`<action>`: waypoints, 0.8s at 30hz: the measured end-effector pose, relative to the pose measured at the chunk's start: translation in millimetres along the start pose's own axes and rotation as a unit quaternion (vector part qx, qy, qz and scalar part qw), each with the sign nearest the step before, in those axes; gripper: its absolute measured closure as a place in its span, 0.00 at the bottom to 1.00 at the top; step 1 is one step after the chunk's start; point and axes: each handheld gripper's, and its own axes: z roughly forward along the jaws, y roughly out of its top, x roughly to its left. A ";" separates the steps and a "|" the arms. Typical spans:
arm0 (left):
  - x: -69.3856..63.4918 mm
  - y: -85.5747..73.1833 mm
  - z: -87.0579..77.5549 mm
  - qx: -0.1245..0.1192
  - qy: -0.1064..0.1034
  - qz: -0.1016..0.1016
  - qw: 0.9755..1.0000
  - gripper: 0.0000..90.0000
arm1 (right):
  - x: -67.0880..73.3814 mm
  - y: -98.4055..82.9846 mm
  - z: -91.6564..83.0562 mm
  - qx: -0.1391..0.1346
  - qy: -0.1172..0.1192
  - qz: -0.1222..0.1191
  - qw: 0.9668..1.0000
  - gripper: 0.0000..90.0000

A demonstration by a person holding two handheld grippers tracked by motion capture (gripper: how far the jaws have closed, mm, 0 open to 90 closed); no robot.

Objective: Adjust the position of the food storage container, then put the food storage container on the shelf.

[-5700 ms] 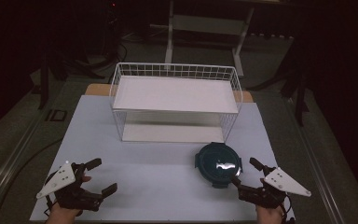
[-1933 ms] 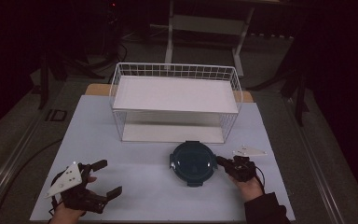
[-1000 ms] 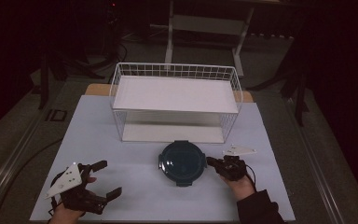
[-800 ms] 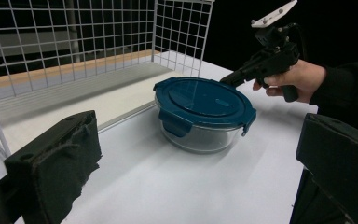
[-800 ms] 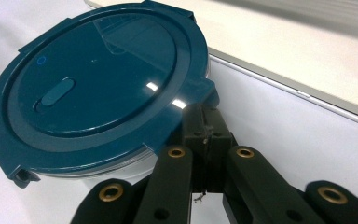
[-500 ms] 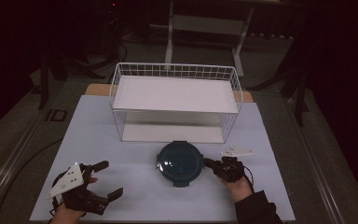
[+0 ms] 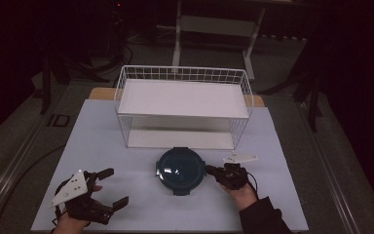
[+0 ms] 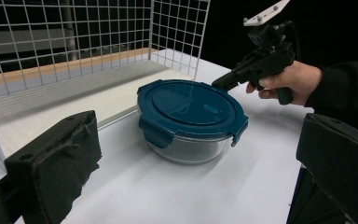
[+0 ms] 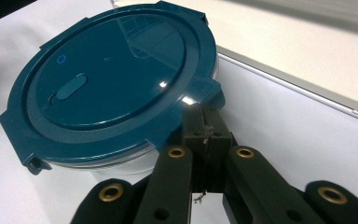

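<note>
The right tool has its two black jaws pressed flat together with nothing between them. Its tips rest against the rim of a round container, at the container's right side as seen from above. In the right gripper view the closed tips meet the edge of the dark teal lid beside one of its locking tabs. The container has a clear glass body under that lid and sits on the white worktop, just in front of a white wire basket. The left tool is well apart from the container, near the worktop's front left corner, jaws spread wide and holding nothing. In its own view the container stands between the two open pads.
</note>
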 end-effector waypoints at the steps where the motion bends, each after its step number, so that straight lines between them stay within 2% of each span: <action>1: -0.1 -0.1 0.3 0.000 -0.001 0.000 1.000 0.00 | 0.0 0.7 1.0 -0.002 0.003 0.000 1.000 1.00; 6: -0.5 0.1 0.7 0.001 -0.002 0.000 1.000 0.00 | 1.3 1.1 0.2 -0.004 0.002 -0.003 1.000 1.00; 9: -0.2 0.1 1.0 0.001 -0.001 -0.001 1.000 0.00 | 5.7 4.5 -9.0 -0.020 -0.008 -0.015 1.000 1.00; 13: -0.6 0.1 3.8 0.007 -0.006 -0.002 1.000 0.00 | 6.5 5.4 -16.6 -0.034 -0.004 -0.014 0.999 0.97; 16: -2.5 3.6 7.7 0.013 -0.014 0.007 1.000 0.00 | 7.7 5.4 -22.7 -0.045 -0.003 -0.017 0.999 0.93; 19: -3.8 8.5 11.3 0.013 -0.022 0.007 1.000 0.00 | 8.5 8.7 -29.7 -0.055 0.014 -0.020 0.998 0.85; 24: -6.5 22.7 16.7 0.018 -0.036 0.010 0.999 0.00 | 15.5 13.8 -40.9 -0.086 0.019 -0.029 0.996 0.56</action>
